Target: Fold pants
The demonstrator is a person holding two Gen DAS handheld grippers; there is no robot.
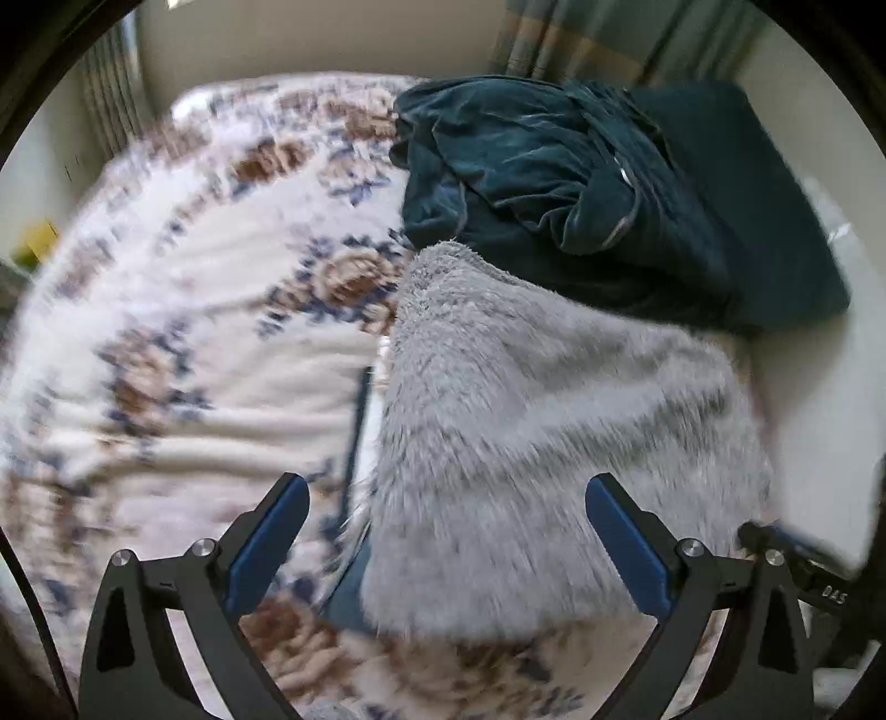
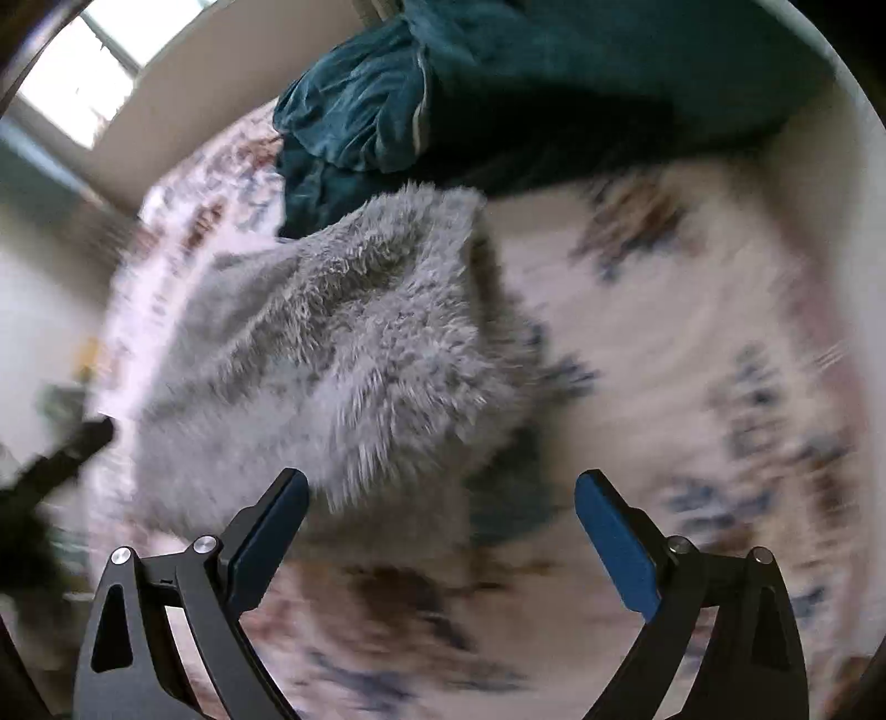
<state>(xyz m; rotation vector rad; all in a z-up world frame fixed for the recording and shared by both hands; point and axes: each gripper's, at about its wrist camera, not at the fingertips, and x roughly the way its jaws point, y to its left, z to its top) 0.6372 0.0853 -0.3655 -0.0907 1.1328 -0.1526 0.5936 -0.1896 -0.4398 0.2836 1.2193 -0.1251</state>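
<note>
Grey fluffy pants (image 1: 531,421) lie folded in a thick bundle on a floral bedspread (image 1: 183,310). In the left wrist view they fill the middle right. My left gripper (image 1: 446,493) is open and empty, its jaws spread just above the near end of the bundle. In the right wrist view the same pants (image 2: 338,343) lie at centre left. My right gripper (image 2: 440,487) is open and empty, over the pants' near right edge and the bedspread (image 2: 692,343). Both views are motion-blurred.
A dark teal crumpled garment (image 1: 531,166) and a teal cushion (image 1: 764,210) lie beyond the pants; the garment shows in the right wrist view (image 2: 387,88) too. A cream wall, a curtain (image 1: 581,44) and a window (image 2: 83,83) stand behind the bed.
</note>
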